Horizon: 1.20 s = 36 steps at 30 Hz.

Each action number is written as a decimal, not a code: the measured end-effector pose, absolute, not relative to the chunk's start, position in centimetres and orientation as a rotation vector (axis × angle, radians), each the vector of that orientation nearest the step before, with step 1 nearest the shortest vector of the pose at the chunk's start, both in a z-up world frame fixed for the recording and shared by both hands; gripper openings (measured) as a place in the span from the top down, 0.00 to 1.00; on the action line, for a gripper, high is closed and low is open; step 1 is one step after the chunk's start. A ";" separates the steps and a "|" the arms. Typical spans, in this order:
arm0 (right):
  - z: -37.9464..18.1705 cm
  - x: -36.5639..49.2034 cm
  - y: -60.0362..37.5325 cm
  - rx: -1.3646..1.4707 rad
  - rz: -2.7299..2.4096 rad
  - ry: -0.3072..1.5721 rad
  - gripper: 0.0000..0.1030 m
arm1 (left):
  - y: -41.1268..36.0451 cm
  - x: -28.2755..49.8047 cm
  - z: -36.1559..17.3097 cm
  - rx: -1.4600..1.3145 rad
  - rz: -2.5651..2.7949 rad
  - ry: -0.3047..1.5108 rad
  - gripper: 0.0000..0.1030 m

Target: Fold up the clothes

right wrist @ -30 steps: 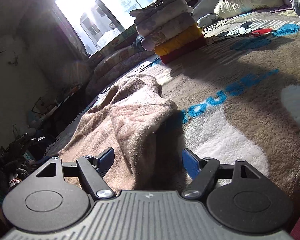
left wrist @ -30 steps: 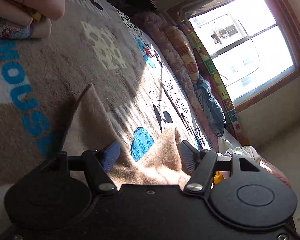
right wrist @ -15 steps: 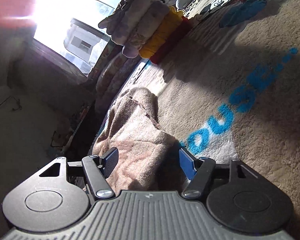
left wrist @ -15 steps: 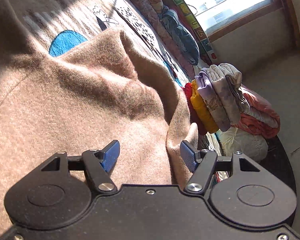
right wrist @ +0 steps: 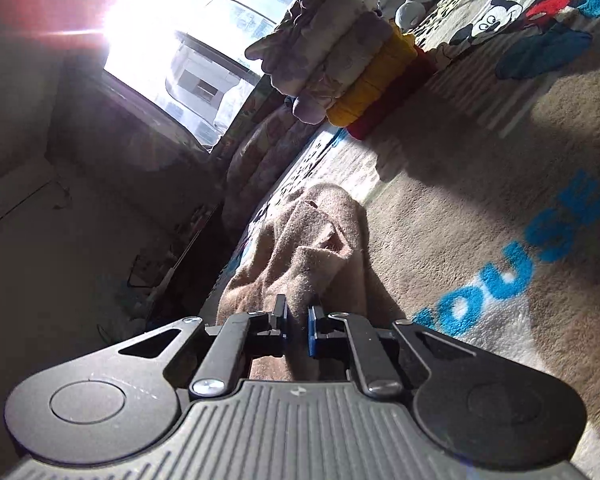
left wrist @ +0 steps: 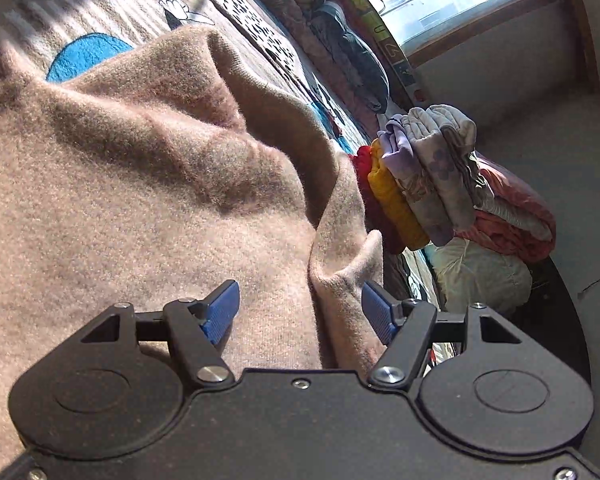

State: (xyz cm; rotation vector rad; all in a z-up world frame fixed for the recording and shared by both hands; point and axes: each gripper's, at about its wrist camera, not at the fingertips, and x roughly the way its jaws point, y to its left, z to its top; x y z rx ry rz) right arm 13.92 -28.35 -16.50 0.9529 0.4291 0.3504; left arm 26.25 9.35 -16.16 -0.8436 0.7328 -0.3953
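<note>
A fuzzy tan sweater lies rumpled on the cartoon-print blanket and fills most of the left wrist view. My left gripper stands open just over it, with a raised fold of the sweater between the blue pads. In the right wrist view the same sweater stretches away from me in a bunched ridge. My right gripper is shut on its near edge, the blue pads pinching the cloth.
A stack of folded clothes, with yellow and red layers at the bottom, stands on the blanket near the window. Rolled bedding lines the wall side. A pink and white heap lies beyond the stack.
My right gripper has closed onto the sweater's edge; it was open before. The left gripper moved in low over the sweater and stays open.
</note>
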 end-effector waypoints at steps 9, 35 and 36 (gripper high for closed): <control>-17.8 7.9 -32.4 1.020 0.153 0.356 0.90 | 4.6 25.7 -15.9 -0.758 -0.535 0.792 0.35; -19.1 17.5 -36.8 0.933 0.339 0.621 0.43 | -1.9 25.6 -16.2 -0.646 -0.650 0.850 0.35; -18.5 18.5 -36.9 0.890 0.351 0.641 0.42 | -1.8 25.7 -16.2 -0.649 -0.649 0.849 0.35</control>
